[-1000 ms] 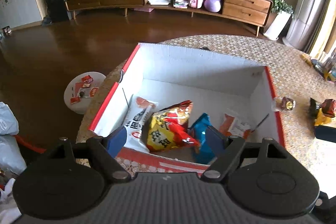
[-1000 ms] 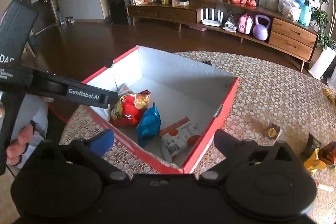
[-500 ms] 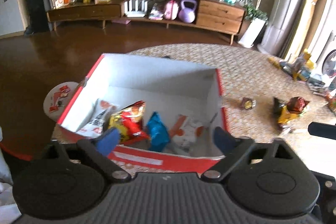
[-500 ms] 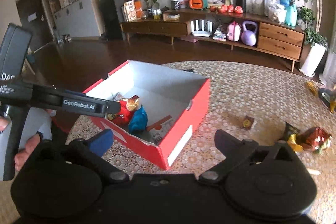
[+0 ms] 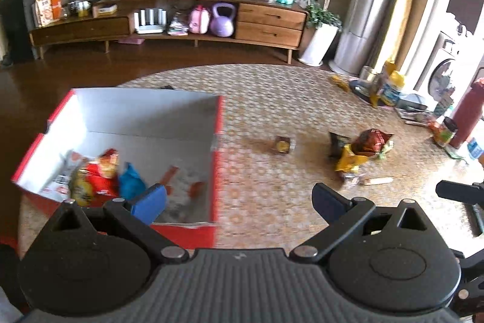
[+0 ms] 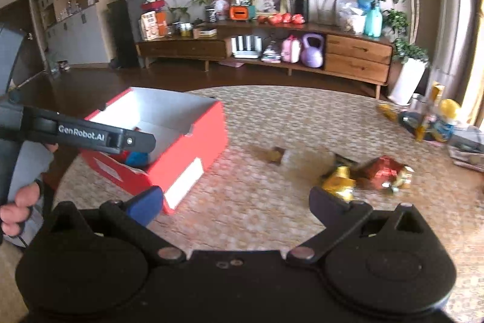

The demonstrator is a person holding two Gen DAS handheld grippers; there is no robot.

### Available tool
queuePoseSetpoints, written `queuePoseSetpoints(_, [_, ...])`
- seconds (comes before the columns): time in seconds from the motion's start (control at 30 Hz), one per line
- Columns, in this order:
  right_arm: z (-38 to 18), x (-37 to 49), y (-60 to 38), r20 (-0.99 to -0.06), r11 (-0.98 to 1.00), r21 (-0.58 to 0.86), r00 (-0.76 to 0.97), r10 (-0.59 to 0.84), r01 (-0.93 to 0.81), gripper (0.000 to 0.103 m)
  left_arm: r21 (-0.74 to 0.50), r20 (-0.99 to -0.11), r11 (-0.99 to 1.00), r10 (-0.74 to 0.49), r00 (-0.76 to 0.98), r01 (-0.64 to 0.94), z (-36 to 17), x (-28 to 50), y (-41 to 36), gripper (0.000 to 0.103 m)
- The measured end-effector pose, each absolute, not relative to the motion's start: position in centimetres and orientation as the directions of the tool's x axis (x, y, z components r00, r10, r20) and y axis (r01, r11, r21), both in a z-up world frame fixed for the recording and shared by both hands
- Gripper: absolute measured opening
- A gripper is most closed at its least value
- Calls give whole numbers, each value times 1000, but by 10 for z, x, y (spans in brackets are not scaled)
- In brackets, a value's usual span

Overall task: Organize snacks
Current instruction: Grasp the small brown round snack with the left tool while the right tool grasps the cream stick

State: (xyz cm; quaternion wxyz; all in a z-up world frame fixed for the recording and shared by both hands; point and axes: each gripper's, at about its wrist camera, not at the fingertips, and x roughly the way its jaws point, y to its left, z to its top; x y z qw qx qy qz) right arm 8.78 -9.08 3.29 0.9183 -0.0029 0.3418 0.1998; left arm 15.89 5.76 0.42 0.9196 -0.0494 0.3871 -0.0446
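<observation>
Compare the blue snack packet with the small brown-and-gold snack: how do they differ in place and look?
The blue snack packet lies inside the red box among other packets; the small brown-and-gold snack sits alone on the patterned mat, outside it. The blue packet is larger and plain-coloured; the small snack is squarish with a gold centre. Neither is held.

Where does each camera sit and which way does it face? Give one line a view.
Left wrist: on the left claw, angled down at the red box and table; own open fingers show.
Right wrist: on the right claw, looking likewise; open fingers, the left claw's arm and a hand show.
Shared: box, loose snack pile, sideboard.
</observation>
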Motion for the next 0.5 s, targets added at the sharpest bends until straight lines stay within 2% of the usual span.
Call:
queuePoseSetpoints(0.1, [28, 86, -111, -630, 929, 137, 694, 349, -344, 103, -147, -712, 987, -155, 685, 70, -1, 165, 39, 103])
queuePoseSetpoints(0.3, [12, 88, -144, -641, 944, 136, 699, 316, -301, 103, -119, -733, 989, -145, 665, 85, -14, 178, -3, 103])
queuePoseSetpoints(0.5, [-5, 98, -172, -652, 955, 129, 703, 284, -266, 100, -141, -751, 988, -147, 644, 60, -27, 204, -23, 103])
